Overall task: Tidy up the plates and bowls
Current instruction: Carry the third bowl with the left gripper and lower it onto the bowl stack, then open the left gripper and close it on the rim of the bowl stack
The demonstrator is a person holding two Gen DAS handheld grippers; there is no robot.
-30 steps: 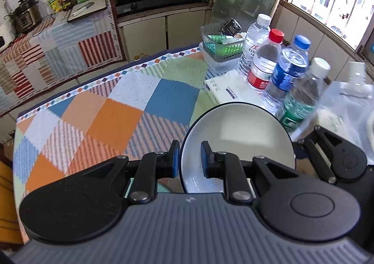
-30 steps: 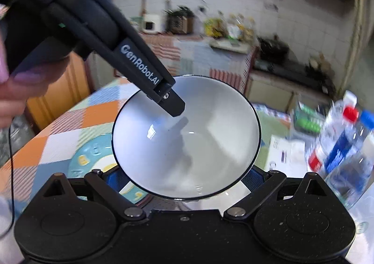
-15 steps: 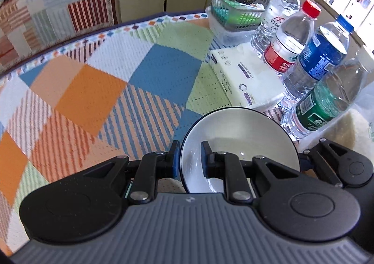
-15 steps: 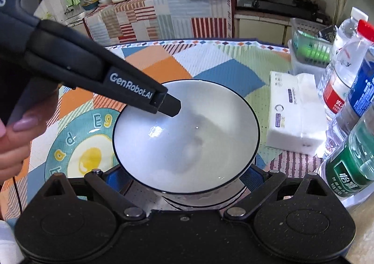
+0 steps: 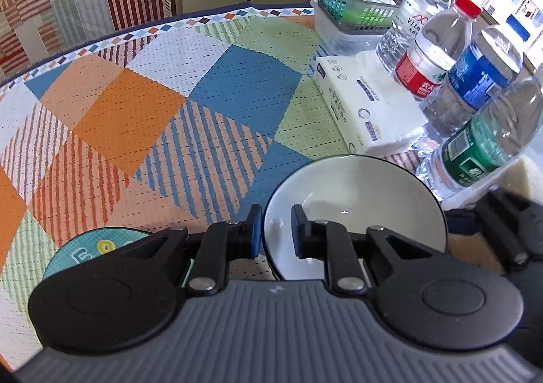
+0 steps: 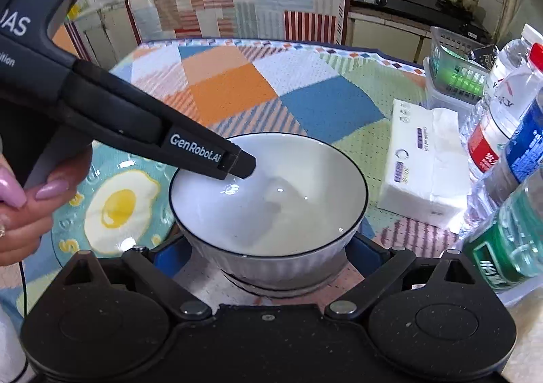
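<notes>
A white bowl (image 6: pixel 271 199) with a thin dark rim sits low over the patchwork tablecloth, and the rim of a second dish (image 6: pixel 271 291) shows just beneath it. My left gripper (image 5: pixel 276 230) is shut on the bowl's (image 5: pixel 356 193) left rim, one pad inside and one outside. Its finger (image 6: pixel 210 155) reaches in from the left in the right wrist view. My right gripper (image 6: pixel 264 254) has its blue pads against both sides of the bowl's ribbed wall. To the left of the bowl lies a teal plate (image 6: pixel 115 210) with a fried-egg print.
Right of the bowl lie a white tissue pack (image 5: pixel 366 111) and several water bottles (image 5: pixel 475 145), with a grey basket (image 5: pixel 353 6) behind them. A hand (image 6: pixel 20 213) holds the left gripper's handle. The tablecloth's (image 5: pixel 152 104) far edge borders kitchen cabinets.
Both grippers have come down with the bowl from mid-air to just above the table beside the egg plate. Over the last half second they hardly moved.
</notes>
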